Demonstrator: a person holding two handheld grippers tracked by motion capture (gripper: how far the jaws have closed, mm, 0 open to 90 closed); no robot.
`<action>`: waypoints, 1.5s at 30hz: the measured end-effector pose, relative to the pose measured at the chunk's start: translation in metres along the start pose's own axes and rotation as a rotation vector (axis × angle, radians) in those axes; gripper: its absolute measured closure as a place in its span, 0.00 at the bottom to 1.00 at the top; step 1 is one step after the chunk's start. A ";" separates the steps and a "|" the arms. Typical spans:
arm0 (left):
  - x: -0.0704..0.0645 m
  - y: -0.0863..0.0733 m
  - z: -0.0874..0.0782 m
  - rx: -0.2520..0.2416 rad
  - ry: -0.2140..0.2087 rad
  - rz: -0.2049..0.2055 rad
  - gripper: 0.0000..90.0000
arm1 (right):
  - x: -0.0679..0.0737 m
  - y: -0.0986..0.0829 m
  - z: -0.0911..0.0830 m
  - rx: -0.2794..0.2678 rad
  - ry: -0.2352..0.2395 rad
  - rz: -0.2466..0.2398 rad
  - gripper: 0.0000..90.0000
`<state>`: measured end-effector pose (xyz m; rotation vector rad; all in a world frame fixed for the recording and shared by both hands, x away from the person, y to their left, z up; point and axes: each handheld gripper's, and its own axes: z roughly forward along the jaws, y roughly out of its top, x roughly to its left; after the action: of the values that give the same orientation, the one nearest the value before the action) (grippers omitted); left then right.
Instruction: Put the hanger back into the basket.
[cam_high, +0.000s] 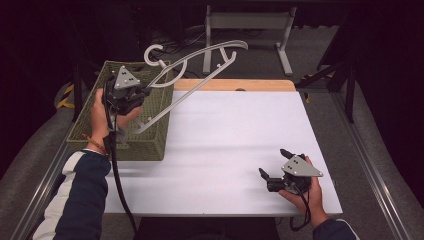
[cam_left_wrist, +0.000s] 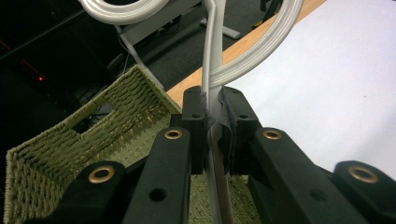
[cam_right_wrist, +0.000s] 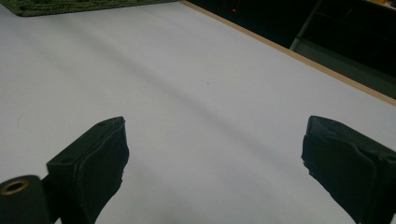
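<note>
Hanger (cam_high: 200, 65) is the star here, a grey plastic one held up in the air over the green woven basket (cam_high: 150, 142) at the table's left edge, hook end toward the back. Left gripper (cam_high: 131, 95) has its jaws pinched tight on one thin bar of it, super clear in the left gripper view (cam_left_wrist: 212, 121). Right gripper (cam_high: 272, 167) just sits low over the white table (cam_high: 225, 130) near the front right, jaws spread wide with nothing between them.

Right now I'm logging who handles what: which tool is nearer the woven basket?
Left. The left tool hangs over the green woven basket, shut on a grey hanger. The right tool sits open across the table.
</note>
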<state>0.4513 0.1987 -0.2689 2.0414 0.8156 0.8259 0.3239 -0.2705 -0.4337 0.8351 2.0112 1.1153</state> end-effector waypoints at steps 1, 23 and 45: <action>0.002 -0.001 0.000 0.000 0.001 -0.005 0.90 | 0.000 0.000 0.000 0.001 -0.001 -0.001 0.08; 0.052 -0.037 0.004 0.038 0.066 -0.077 0.90 | 0.000 -0.002 0.002 0.009 0.003 0.001 0.08; 0.082 -0.088 0.020 0.146 0.093 -0.165 0.90 | 0.003 -0.001 0.005 0.020 0.009 -0.007 0.08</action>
<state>0.4911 0.2969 -0.3289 2.0408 1.1097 0.7925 0.3256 -0.2663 -0.4375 0.8335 2.0344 1.0991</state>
